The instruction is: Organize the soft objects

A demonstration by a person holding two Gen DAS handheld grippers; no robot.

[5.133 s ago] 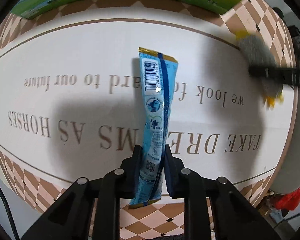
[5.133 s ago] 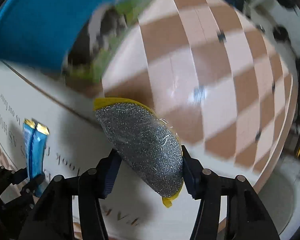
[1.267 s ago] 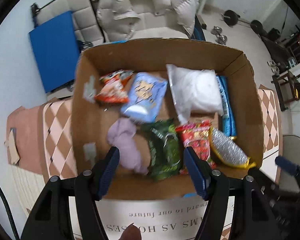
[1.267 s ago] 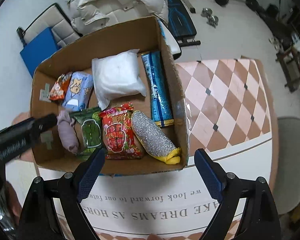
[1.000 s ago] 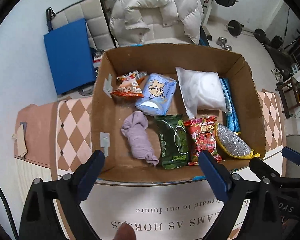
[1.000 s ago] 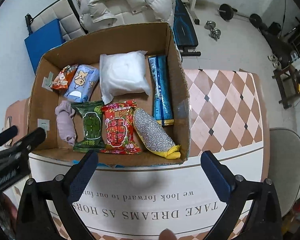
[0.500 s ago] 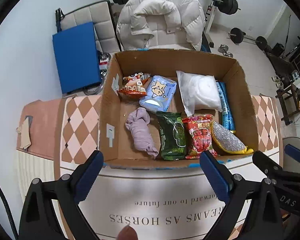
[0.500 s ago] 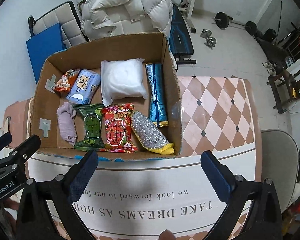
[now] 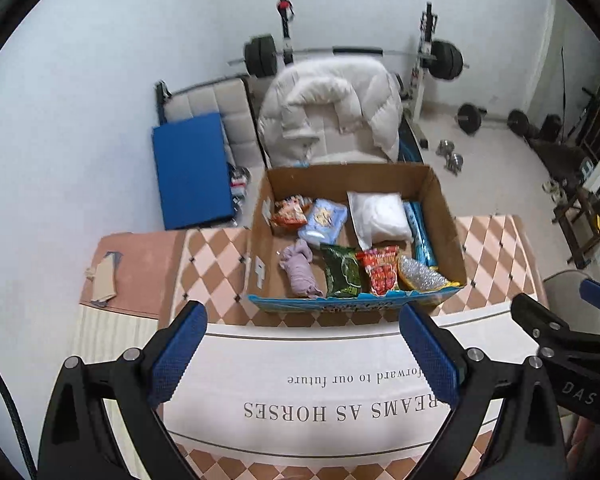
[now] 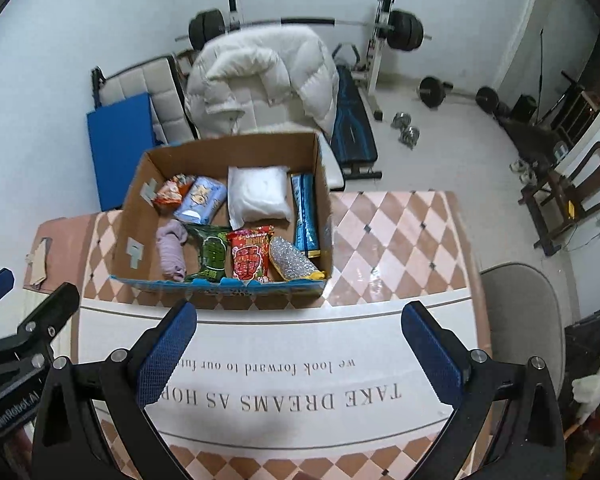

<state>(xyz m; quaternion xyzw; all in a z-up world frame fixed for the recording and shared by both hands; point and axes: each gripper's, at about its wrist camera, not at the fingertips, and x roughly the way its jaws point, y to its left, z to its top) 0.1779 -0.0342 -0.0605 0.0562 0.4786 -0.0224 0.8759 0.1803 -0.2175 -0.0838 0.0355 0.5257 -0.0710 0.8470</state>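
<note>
Hovering wide-spread, empty: left claw (image 9: pixel 302 338), right claw (image 10: pixel 300 336); cardboard box (image 10: pixel 134 216) ahead, white jacket (image 10: pixel 260 80) behind.

This is a room in a home that is used as a small gym. Behind the table (image 10: pixel 400 240) stands a weight bench (image 10: pixel 354 128) with a barbell (image 10: pixel 308 22) on its rack. A white down jacket (image 10: pixel 260 80) lies beside the bench, and dumbbells (image 10: pixel 406 128) lie on the floor (image 10: pixel 460 140).
</note>
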